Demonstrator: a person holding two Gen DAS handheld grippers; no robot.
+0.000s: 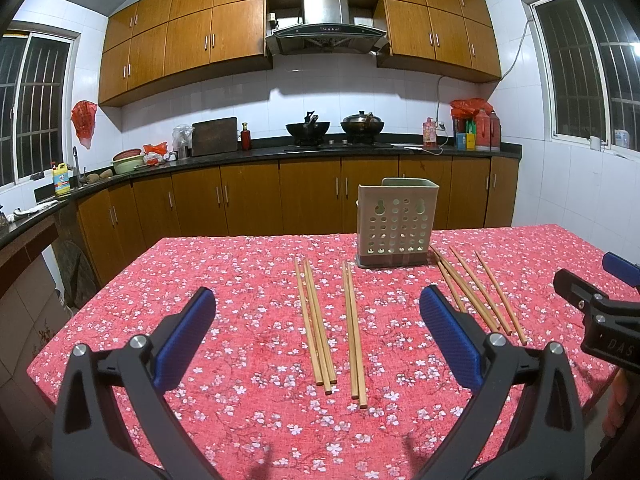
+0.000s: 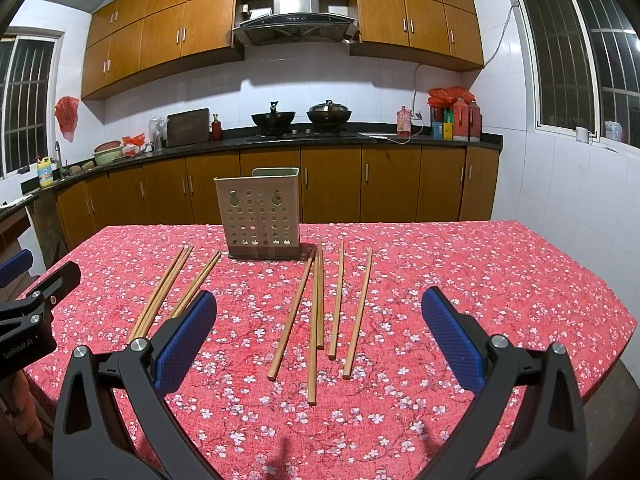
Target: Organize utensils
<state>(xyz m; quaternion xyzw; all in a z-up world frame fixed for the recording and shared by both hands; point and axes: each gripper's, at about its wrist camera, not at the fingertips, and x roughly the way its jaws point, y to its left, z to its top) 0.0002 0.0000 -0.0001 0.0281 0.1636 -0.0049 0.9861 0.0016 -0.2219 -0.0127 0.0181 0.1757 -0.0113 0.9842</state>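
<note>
Both grippers spread wide, empty: left gripper (image 1: 318,336), right gripper (image 2: 319,338). "GenRobot.AI" printed on left gripper body. Chopsticks (image 2: 296,312) loose on floral tablecloth (image 2: 480,280), either side of perforated holder (image 2: 262,220).

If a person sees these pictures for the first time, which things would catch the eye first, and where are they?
First the red floral tablecloth that covers the table, with wooden chopsticks lying loose on it in groups to the left and right of an upright perforated utensil holder near the far edge. Next, the left gripper and right gripper, both open with blue pads, above the near edge.
</note>
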